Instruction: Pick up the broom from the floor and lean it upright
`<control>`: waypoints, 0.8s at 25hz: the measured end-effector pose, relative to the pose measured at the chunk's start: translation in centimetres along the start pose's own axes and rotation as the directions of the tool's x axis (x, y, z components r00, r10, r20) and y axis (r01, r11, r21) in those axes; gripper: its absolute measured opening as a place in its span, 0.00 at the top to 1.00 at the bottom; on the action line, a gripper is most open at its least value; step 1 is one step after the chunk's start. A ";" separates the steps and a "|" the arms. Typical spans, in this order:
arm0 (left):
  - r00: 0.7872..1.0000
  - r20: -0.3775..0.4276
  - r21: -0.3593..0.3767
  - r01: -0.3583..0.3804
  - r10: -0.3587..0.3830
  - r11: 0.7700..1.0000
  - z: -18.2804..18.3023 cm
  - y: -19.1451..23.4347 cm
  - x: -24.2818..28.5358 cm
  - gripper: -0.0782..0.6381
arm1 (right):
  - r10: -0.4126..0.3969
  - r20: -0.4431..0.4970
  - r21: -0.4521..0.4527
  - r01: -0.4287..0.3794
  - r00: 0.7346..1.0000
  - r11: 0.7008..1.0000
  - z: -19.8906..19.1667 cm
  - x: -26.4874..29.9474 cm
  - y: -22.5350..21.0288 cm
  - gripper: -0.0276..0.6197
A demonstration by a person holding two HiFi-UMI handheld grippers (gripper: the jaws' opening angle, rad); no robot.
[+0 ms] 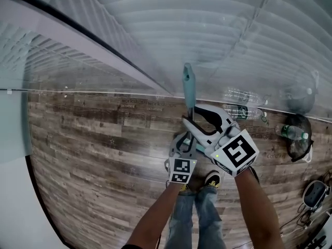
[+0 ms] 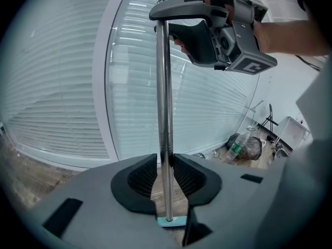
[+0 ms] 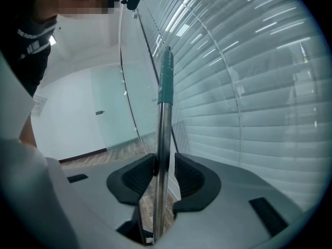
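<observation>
The broom stands upright on the wood floor, close to the window blinds. Its metal pole ends in a teal grip at the top and a teal head at the bottom. My left gripper is low on the pole, with both pads pressed against it. In the head view the left gripper sits just below the right gripper. The right gripper is higher up, under the teal grip. The pole passes between its pads, with a thin gap on one side.
Glass panes with white blinds rise right behind the broom. Clear plastic bottles lie along the base of the glass, and a dark bag holding a bottle sits to the right. Cables and a device lie at far right. The person's shoes are below the grippers.
</observation>
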State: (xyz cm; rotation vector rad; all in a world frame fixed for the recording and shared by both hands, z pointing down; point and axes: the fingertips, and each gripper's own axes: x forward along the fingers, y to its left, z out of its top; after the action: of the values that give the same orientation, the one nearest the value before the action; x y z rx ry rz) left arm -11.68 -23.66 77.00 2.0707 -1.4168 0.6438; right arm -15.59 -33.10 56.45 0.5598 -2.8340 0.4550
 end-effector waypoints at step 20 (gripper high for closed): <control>0.998 -0.011 0.073 -0.057 0.058 0.996 2.0 1.4 -4.9 0.76 | -0.125 0.000 0.077 0.125 0.992 0.989 0.5 -6.6 -1.1 0.74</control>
State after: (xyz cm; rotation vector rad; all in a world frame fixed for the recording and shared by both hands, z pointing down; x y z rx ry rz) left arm -14.49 -22.09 72.56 2.0834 -1.4707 0.7417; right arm -9.30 -32.05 54.48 0.7494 -2.7748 0.5413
